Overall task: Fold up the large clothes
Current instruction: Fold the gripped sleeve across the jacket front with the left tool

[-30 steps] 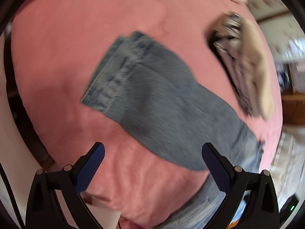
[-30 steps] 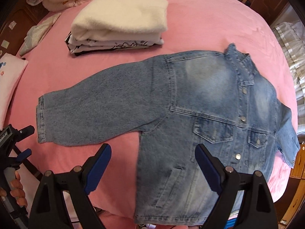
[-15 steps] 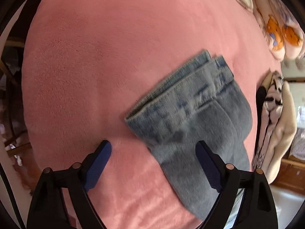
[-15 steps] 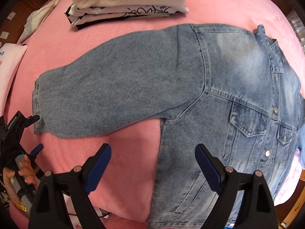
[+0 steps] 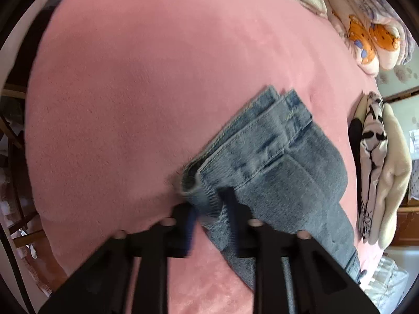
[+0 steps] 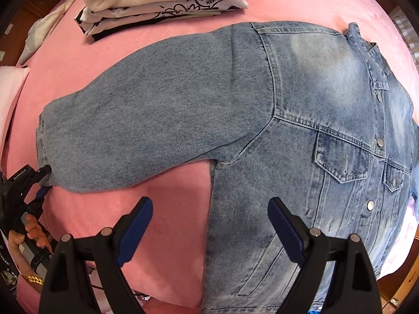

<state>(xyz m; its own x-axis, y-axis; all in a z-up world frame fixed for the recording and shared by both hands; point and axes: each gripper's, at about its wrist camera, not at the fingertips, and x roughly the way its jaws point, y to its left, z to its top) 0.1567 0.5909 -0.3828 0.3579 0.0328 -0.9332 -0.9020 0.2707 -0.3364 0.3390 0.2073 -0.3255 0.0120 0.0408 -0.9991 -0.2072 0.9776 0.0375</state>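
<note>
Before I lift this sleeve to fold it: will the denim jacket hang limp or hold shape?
The denim jacket probably drapes with some stiffness: it lies flat, seams thick. The cuff bunches between the closing left gripper jaws, so it bends.

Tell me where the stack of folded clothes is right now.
In the right wrist view the stack of folded clothes sits at the top left on the pink blanket, just beyond the denim jacket's outstretched sleeve.

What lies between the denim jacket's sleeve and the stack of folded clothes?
Only bare pink blanket separates the sleeve from the folded stack, as the right wrist view shows.
</note>
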